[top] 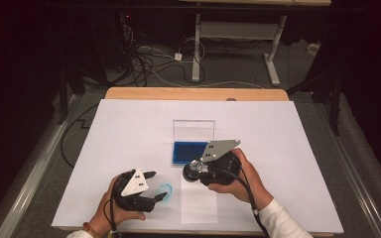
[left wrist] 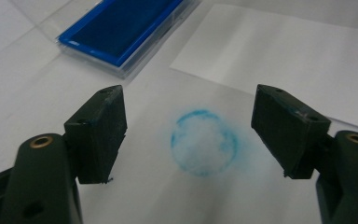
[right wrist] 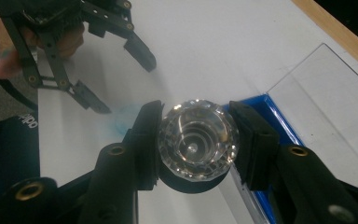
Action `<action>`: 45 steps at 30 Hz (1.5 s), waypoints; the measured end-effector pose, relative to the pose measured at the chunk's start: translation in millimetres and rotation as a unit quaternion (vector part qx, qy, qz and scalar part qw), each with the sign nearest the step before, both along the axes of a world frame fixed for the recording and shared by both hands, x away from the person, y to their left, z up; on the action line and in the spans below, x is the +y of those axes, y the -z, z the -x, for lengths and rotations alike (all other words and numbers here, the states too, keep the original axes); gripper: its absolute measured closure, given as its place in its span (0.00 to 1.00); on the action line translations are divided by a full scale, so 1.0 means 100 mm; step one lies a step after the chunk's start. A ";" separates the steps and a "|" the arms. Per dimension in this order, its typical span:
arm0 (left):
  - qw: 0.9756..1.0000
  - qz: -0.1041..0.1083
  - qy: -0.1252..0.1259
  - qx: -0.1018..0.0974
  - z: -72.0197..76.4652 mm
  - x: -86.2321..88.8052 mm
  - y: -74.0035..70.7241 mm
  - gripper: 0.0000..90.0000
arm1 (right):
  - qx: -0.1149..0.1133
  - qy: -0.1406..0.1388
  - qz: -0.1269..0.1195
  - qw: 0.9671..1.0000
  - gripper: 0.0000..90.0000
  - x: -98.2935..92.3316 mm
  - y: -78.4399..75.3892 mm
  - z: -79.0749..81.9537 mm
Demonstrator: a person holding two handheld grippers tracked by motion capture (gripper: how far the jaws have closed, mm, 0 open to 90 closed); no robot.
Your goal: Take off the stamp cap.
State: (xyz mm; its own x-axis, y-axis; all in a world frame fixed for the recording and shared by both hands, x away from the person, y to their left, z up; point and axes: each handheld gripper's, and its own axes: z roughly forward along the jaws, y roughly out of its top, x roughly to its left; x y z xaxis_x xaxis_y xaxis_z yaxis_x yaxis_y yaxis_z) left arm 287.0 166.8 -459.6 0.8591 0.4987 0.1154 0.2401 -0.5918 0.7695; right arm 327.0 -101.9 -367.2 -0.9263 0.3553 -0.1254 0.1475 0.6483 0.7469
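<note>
Right gripper view: my right gripper [right wrist: 193, 140] pinches a faceted glass stamp [right wrist: 196, 139] over the ink pad [right wrist: 270, 114]. My left gripper [left wrist: 189, 133] jaws stand spread, empty, around the blue ring print [left wrist: 204, 142].

Each gripper is a black linkage assembly with brass-coloured pivot bushings, block-shaped jaw pads and a grey three-cornered plate carrying small dark screws on top. A black cable trails from the left gripper [top: 149, 187] and the right gripper [top: 192, 171] alike. The right forearm wears a white sleeve [top: 283, 222], and the left wrist carries a beaded bracelet [top: 90, 229].
</note>
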 end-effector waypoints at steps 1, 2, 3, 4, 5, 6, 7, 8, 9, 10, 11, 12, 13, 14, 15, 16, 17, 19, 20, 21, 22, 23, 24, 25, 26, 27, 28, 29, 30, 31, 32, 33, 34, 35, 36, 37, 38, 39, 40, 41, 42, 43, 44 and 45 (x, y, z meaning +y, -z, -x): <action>1.000 0.000 0.004 0.000 0.00 -0.04 0.00 0.28 | 0.001 0.000 -0.001 1.000 0.64 0.01 0.00 0.01; 1.000 -0.001 0.010 0.001 -0.01 -0.08 -0.01 0.28 | 0.001 -0.001 -0.002 1.000 0.64 0.01 0.01 0.01; 1.000 0.001 0.014 0.001 -0.01 -0.12 -0.01 0.28 | 0.002 -0.004 -0.002 1.000 0.64 0.02 0.01 0.02; 1.000 0.002 0.018 0.000 -0.01 -0.16 -0.02 0.28 | 0.003 -0.006 -0.001 1.000 0.64 0.02 0.02 0.03; 1.000 0.004 0.023 0.000 -0.02 -0.19 -0.02 0.28 | 0.003 -0.007 -0.002 1.000 0.64 0.03 0.02 0.04; 1.000 0.004 0.027 -0.001 -0.02 -0.23 -0.03 0.28 | 0.005 -0.008 -0.003 1.000 0.64 0.03 0.03 0.04; 1.000 0.003 0.031 -0.004 -0.02 -0.27 -0.04 0.28 | 0.009 -0.010 -0.004 1.000 0.64 0.04 0.04 0.05; 0.999 0.004 0.035 -0.005 -0.02 -0.31 -0.04 0.28 | 0.009 -0.012 -0.004 1.000 0.64 0.05 0.05 0.06; 0.999 0.005 0.039 -0.004 -0.03 -0.34 -0.04 0.28 | 0.010 -0.012 -0.002 1.000 0.64 0.05 0.05 0.07; 0.999 0.006 0.042 -0.004 -0.03 -0.37 -0.04 0.28 | 0.010 -0.014 -0.003 1.000 0.64 0.06 0.06 0.08; 0.999 0.007 0.043 -0.003 -0.03 -0.39 -0.04 0.28 | 0.012 -0.018 -0.003 1.000 0.64 0.06 0.07 0.08; 0.999 0.005 0.046 -0.003 -0.04 -0.41 -0.04 0.28 | 0.013 -0.018 -0.004 1.000 0.64 0.07 0.07 0.09; 0.999 0.005 0.047 -0.003 -0.04 -0.44 -0.03 0.28 | 0.013 -0.017 -0.004 1.000 0.64 0.07 0.07 0.09; 0.999 0.006 0.047 -0.002 -0.05 -0.46 -0.03 0.28 | 0.014 -0.019 -0.006 1.000 0.64 0.07 0.08 0.10; 0.999 0.008 0.047 -0.004 -0.05 -0.48 -0.03 0.28 | 0.017 -0.021 -0.009 1.000 0.64 0.08 0.08 0.10; 0.999 0.009 0.048 -0.005 -0.05 -0.50 -0.03 0.28 | 0.018 -0.023 -0.010 1.000 0.64 0.09 0.09 0.11; 0.999 0.011 0.049 -0.007 -0.05 -0.51 -0.04 0.28 | 0.019 -0.023 -0.011 0.999 0.64 0.10 0.10 0.12; 0.999 0.012 0.050 -0.008 -0.06 -0.53 -0.04 0.28 | 0.020 -0.026 -0.013 0.999 0.64 0.11 0.11 0.14; 0.999 0.010 0.052 -0.009 -0.06 -0.56 -0.04 0.28 | 0.019 -0.029 -0.014 0.999 0.64 0.12 0.11 0.14; 0.999 0.008 0.051 -0.014 -0.05 -0.57 -0.04 0.28 | 0.021 -0.031 -0.015 0.999 0.64 0.12 0.11 0.15; 0.998 0.008 0.052 -0.016 -0.05 -0.57 -0.04 0.30 | 0.024 -0.033 -0.016 0.999 0.64 0.13 0.12 0.15; 0.998 0.007 0.052 -0.019 -0.05 -0.58 -0.05 0.31 | 0.026 -0.034 -0.017 0.999 0.64 0.13 0.12 0.15; 0.998 0.005 0.051 -0.023 -0.05 -0.58 -0.05 0.31 | 0.026 -0.035 -0.016 0.999 0.64 0.14 0.13 0.16; 0.998 0.004 0.052 -0.025 -0.05 -0.58 -0.05 0.33 | 0.027 -0.035 -0.015 0.999 0.64 0.14 0.14 0.16; 0.998 0.001 0.053 -0.027 -0.04 -0.58 -0.05 0.35 | 0.029 -0.035 -0.014 0.999 0.64 0.15 0.14 0.16; 0.998 -0.005 0.053 -0.030 -0.04 -0.59 -0.05 0.35 | 0.030 -0.037 -0.014 0.999 0.64 0.15 0.15 0.16; 0.998 -0.007 0.055 -0.031 -0.04 -0.59 -0.05 0.37 | 0.030 -0.036 -0.015 0.999 0.64 0.15 0.15 0.16; 0.998 -0.007 0.055 -0.031 -0.04 -0.59 -0.05 0.39 | 0.031 -0.034 -0.015 0.999 0.64 0.14 0.15 0.15; 0.998 -0.008 0.055 -0.033 -0.03 -0.59 -0.05 0.39 | 0.034 -0.034 -0.017 0.999 0.64 0.14 0.15 0.15; 0.998 -0.014 0.055 -0.036 -0.03 -0.59 -0.05 0.39 | 0.035 -0.034 -0.020 0.999 0.64 0.13 0.15 0.14; 0.998 -0.017 0.056 -0.037 -0.03 -0.60 -0.04 0.39 | 0.038 -0.033 -0.023 0.998 0.64 0.12 0.15 0.14; 0.998 -0.018 0.056 -0.036 -0.03 -0.60 -0.04 0.39 | 0.040 -0.033 -0.025 0.998 0.64 0.11 0.15 0.13; 0.998 -0.018 0.056 -0.036 -0.03 -0.60 -0.04 0.39 | 0.041 -0.032 -0.027 0.998 0.64 0.11 0.14 0.13; 0.998 -0.020 0.055 -0.039 -0.03 -0.60 -0.04 0.40 | 0.043 -0.031 -0.028 0.998 0.64 0.10 0.14 0.13; 0.998 -0.020 0.055 -0.039 -0.03 -0.60 -0.04 0.40 | 0.043 -0.030 -0.028 0.998 0.64 0.10 0.15 0.13; 0.997 -0.023 0.053 -0.042 -0.02 -0.60 -0.04 0.40 | 0.043 -0.030 -0.028 0.998 0.64 0.10 0.15 0.12; 0.997 -0.024 0.053 -0.042 -0.02 -0.60 -0.04 0.40 | 0.044 -0.028 -0.031 0.998 0.64 0.10 0.15 0.12; 0.997 -0.024 0.053 -0.042 -0.02 -0.60 -0.04 0.40 | 0.046 -0.028 -0.033 0.998 0.64 0.10 0.15 0.12; 0.997 -0.026 0.052 -0.045 -0.02 -0.60 -0.05 0.40 | 0.047 -0.028 -0.033 0.998 0.64 0.09 0.15 0.12; 0.997 -0.026 0.052 -0.045 -0.02 -0.60 -0.05 0.40 | 0.047 -0.028 -0.033 0.998 0.64 0.09 0.15 0.12; 0.997 -0.028 0.052 -0.045 -0.02 -0.60 -0.05 0.40 | 0.049 -0.026 -0.036 0.998 0.64 0.08 0.15 0.11; 0.997 -0.028 0.052 -0.045 -0.02 -0.60 -0.05 0.40 | 0.051 -0.026 -0.036 0.998 0.64 0.08 0.15 0.11; 0.997 -0.027 0.052 -0.044 -0.02 -0.60 -0.05 0.41 | 0.051 -0.026 -0.036 0.998 0.64 0.08 0.15 0.11; 0.997 -0.027 0.052 -0.043 -0.02 -0.60 -0.05 0.41 | 0.052 -0.024 -0.039 0.998 0.64 0.08 0.16 0.11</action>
State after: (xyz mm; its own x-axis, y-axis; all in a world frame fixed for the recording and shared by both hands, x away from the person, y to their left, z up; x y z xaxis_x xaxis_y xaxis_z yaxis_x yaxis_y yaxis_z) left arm 289.2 107.1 -454.3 0.8914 0.3987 0.2155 0.1095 -0.6509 0.7512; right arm 316.0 -94.0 -382.8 -0.9493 0.3144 -0.0011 0.1967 0.5966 0.7780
